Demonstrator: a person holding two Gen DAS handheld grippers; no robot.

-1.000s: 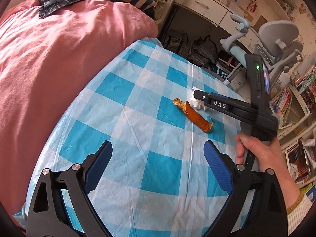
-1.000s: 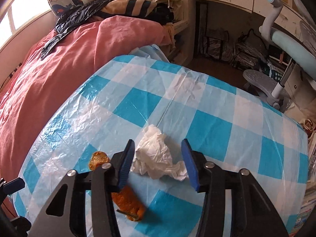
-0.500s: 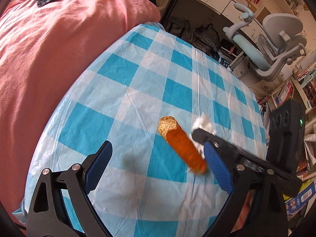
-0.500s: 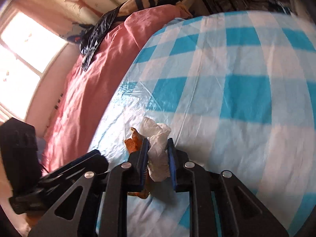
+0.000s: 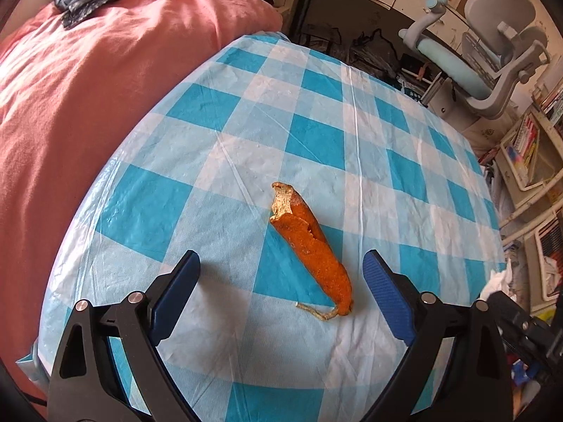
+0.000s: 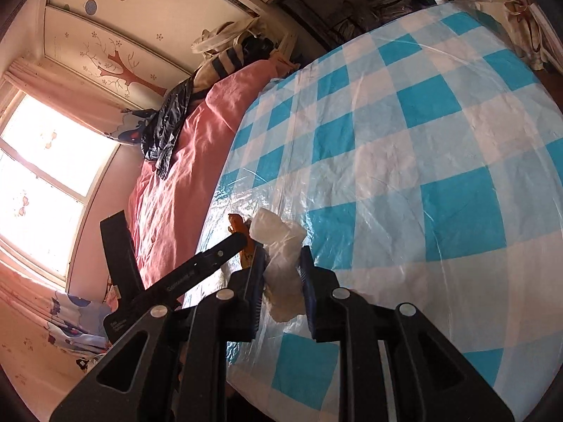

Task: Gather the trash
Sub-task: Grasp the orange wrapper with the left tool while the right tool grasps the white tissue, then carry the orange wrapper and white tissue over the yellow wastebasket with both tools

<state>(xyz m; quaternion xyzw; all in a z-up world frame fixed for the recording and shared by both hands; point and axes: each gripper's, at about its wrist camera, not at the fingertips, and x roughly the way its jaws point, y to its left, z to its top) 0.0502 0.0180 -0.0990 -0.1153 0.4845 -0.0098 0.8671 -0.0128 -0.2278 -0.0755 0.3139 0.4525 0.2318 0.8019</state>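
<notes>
Both fingers of my right gripper (image 6: 281,274) clamp the crumpled tissue (image 6: 281,256), though the jaws are easing apart slightly. My left gripper (image 5: 281,295) stands wide apart over the orange peel (image 5: 309,246) on the checked tablecloth (image 5: 246,123), nothing held. Risk: loosened pads may drop the tissue; the light peel may skid when pinched. Lettering on the left gripper's arm is probably a brand, but unreadable.
</notes>
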